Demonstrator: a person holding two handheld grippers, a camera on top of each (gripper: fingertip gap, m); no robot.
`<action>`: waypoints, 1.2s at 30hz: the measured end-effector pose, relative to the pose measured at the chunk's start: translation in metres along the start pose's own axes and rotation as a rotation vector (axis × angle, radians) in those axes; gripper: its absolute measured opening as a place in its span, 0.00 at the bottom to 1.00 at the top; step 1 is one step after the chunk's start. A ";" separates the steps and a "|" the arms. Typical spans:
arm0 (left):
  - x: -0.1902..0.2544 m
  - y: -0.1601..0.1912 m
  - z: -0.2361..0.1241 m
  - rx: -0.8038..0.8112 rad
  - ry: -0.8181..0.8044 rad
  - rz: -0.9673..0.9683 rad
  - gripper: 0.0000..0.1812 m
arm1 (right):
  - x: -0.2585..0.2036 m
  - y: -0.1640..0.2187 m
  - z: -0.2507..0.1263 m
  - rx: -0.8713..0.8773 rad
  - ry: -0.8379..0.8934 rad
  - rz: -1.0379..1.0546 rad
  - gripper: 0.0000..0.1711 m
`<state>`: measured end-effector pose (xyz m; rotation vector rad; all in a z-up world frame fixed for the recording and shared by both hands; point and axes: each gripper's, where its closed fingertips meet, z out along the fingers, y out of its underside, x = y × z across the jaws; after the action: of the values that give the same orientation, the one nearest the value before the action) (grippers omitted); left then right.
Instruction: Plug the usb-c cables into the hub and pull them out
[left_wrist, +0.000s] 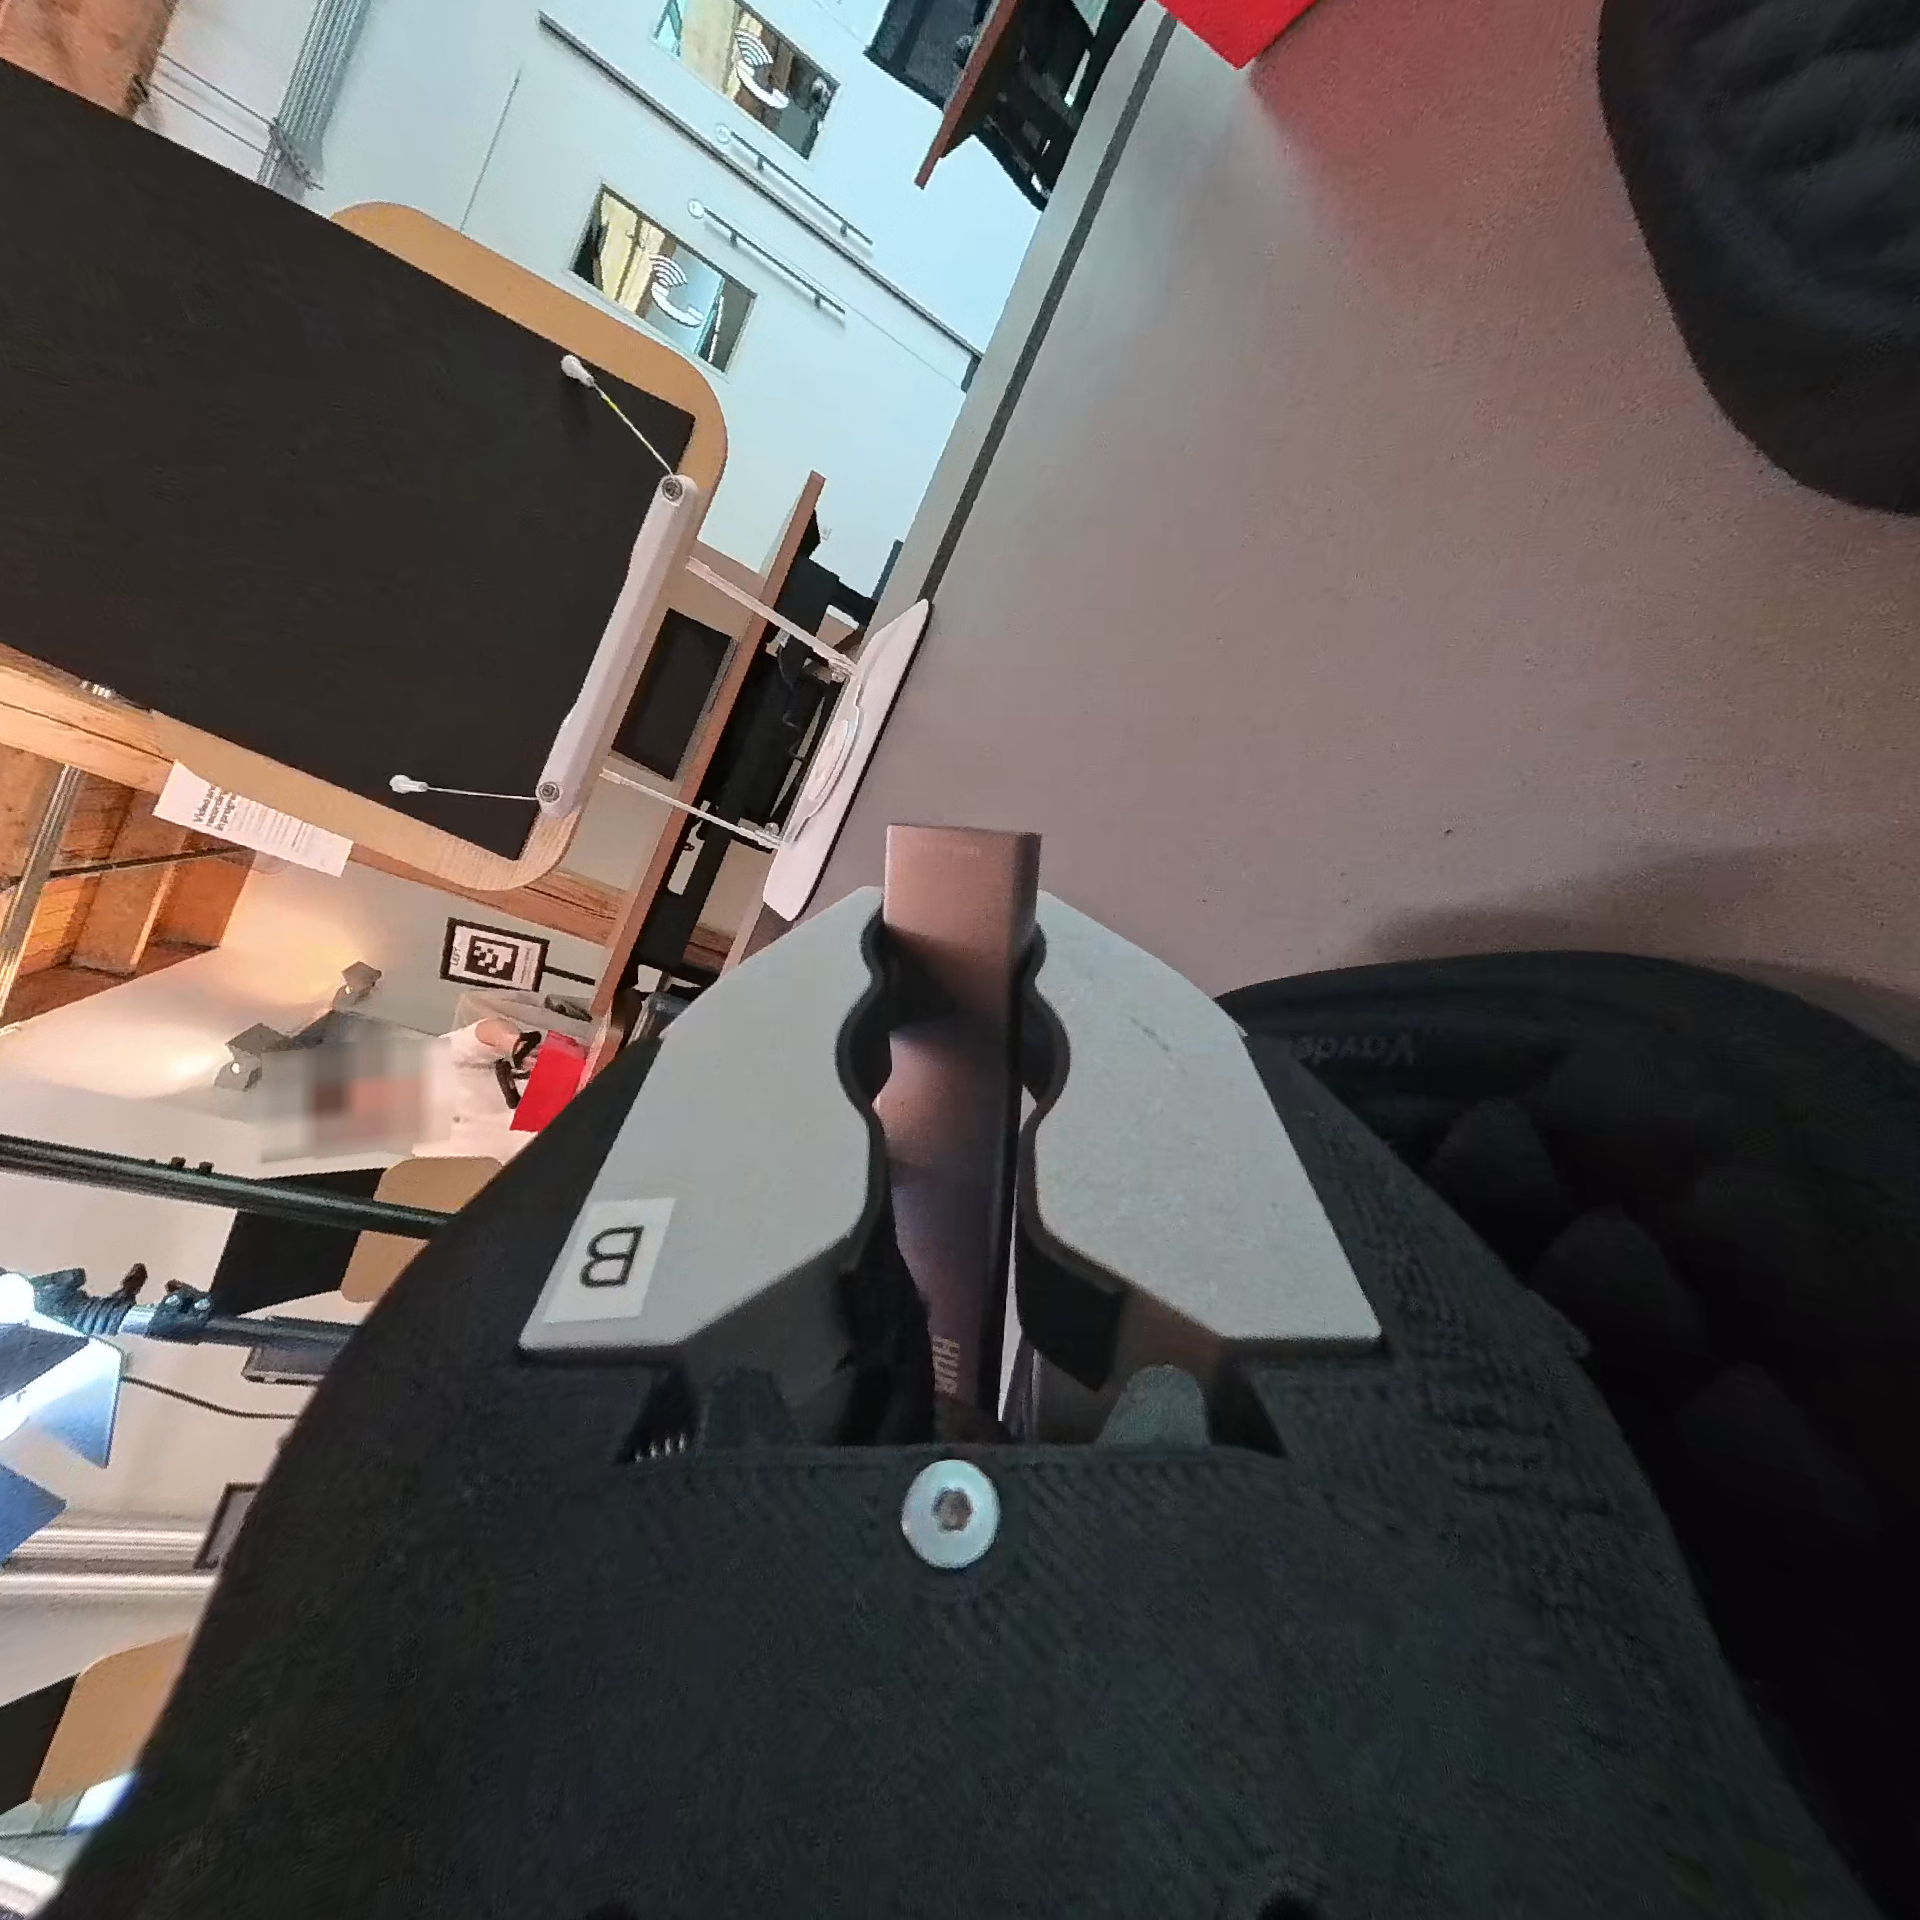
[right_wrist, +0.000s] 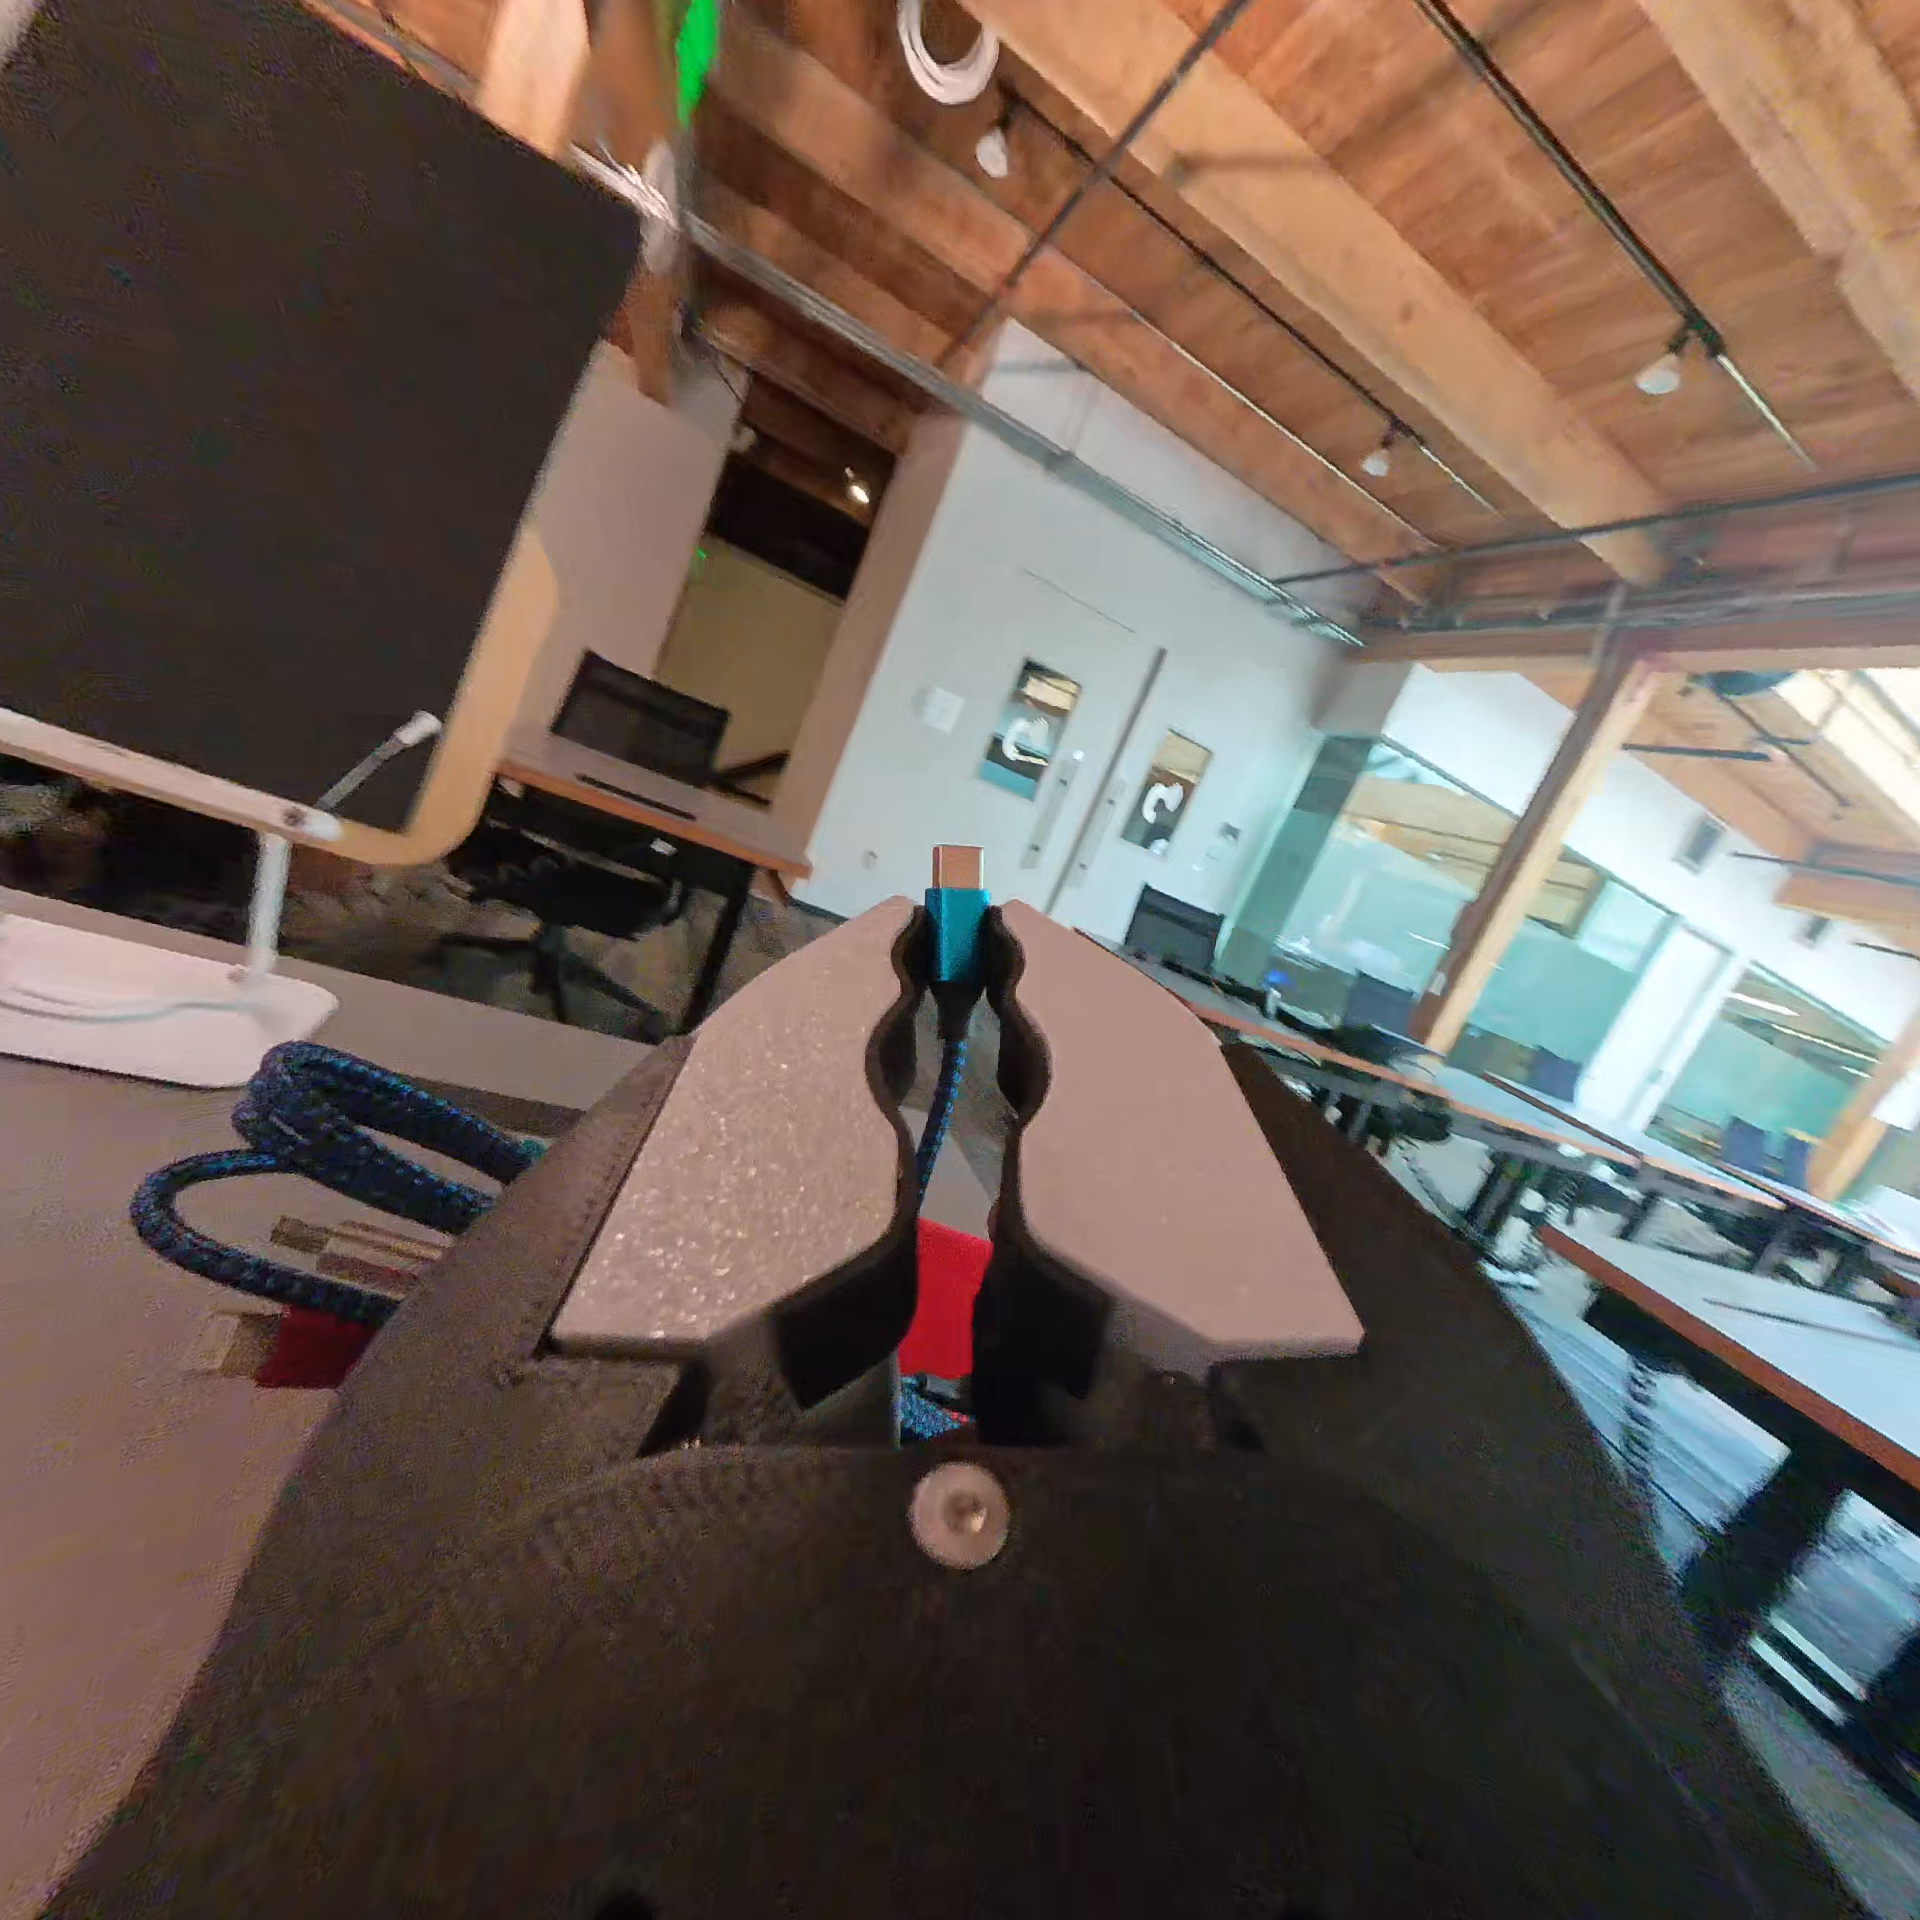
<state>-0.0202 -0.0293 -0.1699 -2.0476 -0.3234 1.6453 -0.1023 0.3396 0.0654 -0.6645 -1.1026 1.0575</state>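
My left gripper (left_wrist: 956, 940) is shut on a slim dark grey hub (left_wrist: 961, 894), which stands on edge between the fingers and sticks out past the tips, lifted over the grey table (left_wrist: 1299, 623). My right gripper (right_wrist: 956, 925) is shut on the teal USB-C plug (right_wrist: 954, 925) of a blue braided cable (right_wrist: 940, 1112); the metal tip points forward, past the fingertips. The cable's coils (right_wrist: 343, 1153) lie on the table at the left of the right wrist view. Neither view shows the other gripper. The hub's ports are hidden.
A black monitor (left_wrist: 291, 540) on a white stand (left_wrist: 852, 748) sits at the table's far edge, also in the right wrist view (right_wrist: 260, 416). A black padded case (left_wrist: 1610, 1195) lies to the right of the hub. A red block (right_wrist: 940, 1299) shows under the right gripper. There is about 45 centimeters between the tips of the two grippers.
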 end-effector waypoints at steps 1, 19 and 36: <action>0.000 0.000 0.000 -0.001 0.001 0.004 0.11 | 0.005 0.015 0.004 -0.047 0.042 -0.025 0.05; 0.002 -0.008 0.002 -0.021 -0.021 -0.017 0.11 | -0.047 0.190 -0.007 -0.771 -0.073 -0.031 0.17; -0.011 -0.045 -0.015 0.164 -0.116 -0.059 0.11 | -0.387 -0.008 -0.169 -0.326 -1.480 0.573 0.21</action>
<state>-0.0032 0.0002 -0.1352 -1.8106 -0.2761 1.7001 0.0279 -0.0088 -0.1340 -0.3708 -2.4737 1.9775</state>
